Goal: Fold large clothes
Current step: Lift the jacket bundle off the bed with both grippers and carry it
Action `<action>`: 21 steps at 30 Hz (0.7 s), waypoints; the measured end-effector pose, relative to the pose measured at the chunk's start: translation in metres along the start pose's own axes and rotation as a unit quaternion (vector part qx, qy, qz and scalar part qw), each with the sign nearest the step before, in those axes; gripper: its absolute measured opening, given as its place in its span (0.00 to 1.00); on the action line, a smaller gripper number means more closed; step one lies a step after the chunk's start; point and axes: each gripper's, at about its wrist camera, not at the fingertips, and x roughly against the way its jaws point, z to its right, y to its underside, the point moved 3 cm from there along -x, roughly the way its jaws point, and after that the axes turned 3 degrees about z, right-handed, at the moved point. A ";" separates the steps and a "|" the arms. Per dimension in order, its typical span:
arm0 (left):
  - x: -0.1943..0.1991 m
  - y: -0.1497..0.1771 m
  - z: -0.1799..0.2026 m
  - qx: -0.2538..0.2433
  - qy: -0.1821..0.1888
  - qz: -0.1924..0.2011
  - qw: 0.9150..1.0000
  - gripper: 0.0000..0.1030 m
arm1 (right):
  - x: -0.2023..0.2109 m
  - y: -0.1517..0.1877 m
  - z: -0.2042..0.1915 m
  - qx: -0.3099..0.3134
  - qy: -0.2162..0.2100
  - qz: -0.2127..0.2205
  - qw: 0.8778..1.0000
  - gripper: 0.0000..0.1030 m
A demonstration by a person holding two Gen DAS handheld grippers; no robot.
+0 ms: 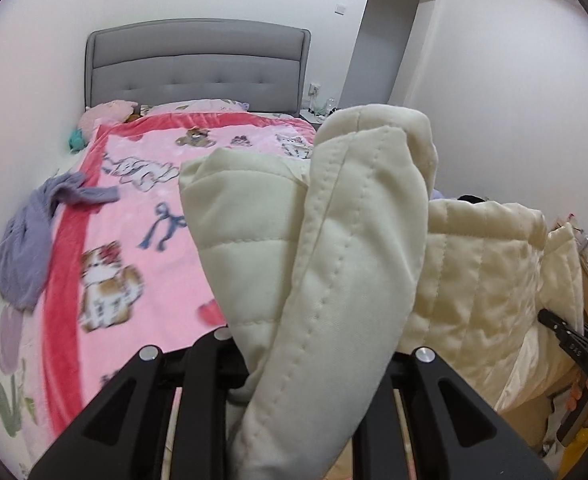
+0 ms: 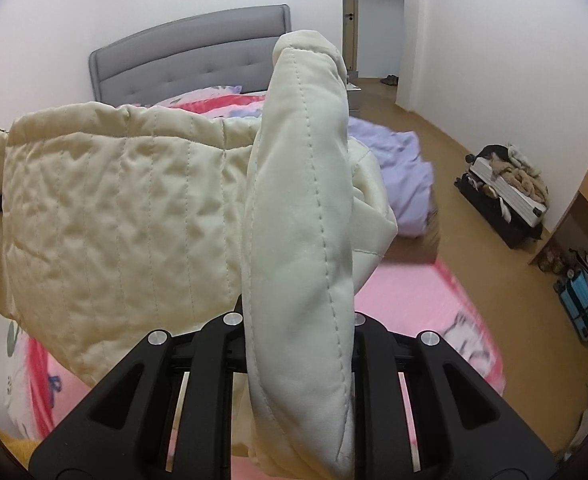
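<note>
- Jaws of the left gripper [image 1: 306, 364] are pinched on a thick stitched edge of the cream puffy coat [image 1: 474, 264].
- Jaws of the right gripper [image 2: 298, 344] squeeze another padded edge of it the same way.
- Between both jaws the coat hangs up in the air, above the pink blanket [image 1: 134, 240] on the bed [image 1: 198, 64].
- It looks soft, squishy and light, maybe a bit slippery.
- Stitched edges seem the best places to hold.

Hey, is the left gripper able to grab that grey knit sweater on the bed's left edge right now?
Probably not: the left gripper is shut on the cream quilted jacket, so it isn't free for the grey knit sweater.
</note>
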 end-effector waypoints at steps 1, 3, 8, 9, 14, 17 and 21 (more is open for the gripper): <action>-0.014 -0.010 0.019 0.002 -0.004 -0.001 1.000 0.17 | -0.009 -0.011 0.023 0.004 -0.006 0.006 1.000 0.16; -0.039 -0.028 0.049 0.012 -0.003 -0.001 1.000 0.17 | -0.023 -0.032 0.061 0.021 -0.012 0.019 1.000 0.16; -0.112 -0.097 0.113 0.017 0.013 0.010 1.000 0.17 | -0.073 -0.094 0.149 0.034 -0.016 0.031 0.999 0.16; -0.126 -0.109 0.120 0.013 0.014 0.011 1.000 0.17 | -0.081 -0.104 0.158 0.038 -0.018 0.032 0.999 0.16; -0.211 -0.166 0.138 0.010 0.012 0.007 1.000 0.17 | -0.136 -0.155 0.193 0.037 -0.016 0.047 0.998 0.16; -0.249 -0.183 0.146 0.000 0.001 -0.003 1.000 0.17 | -0.178 -0.176 0.207 0.017 -0.016 0.041 0.999 0.16; -0.300 -0.200 0.152 -0.004 0.000 -0.011 1.000 0.17 | -0.223 -0.191 0.224 -0.015 -0.012 0.030 0.999 0.16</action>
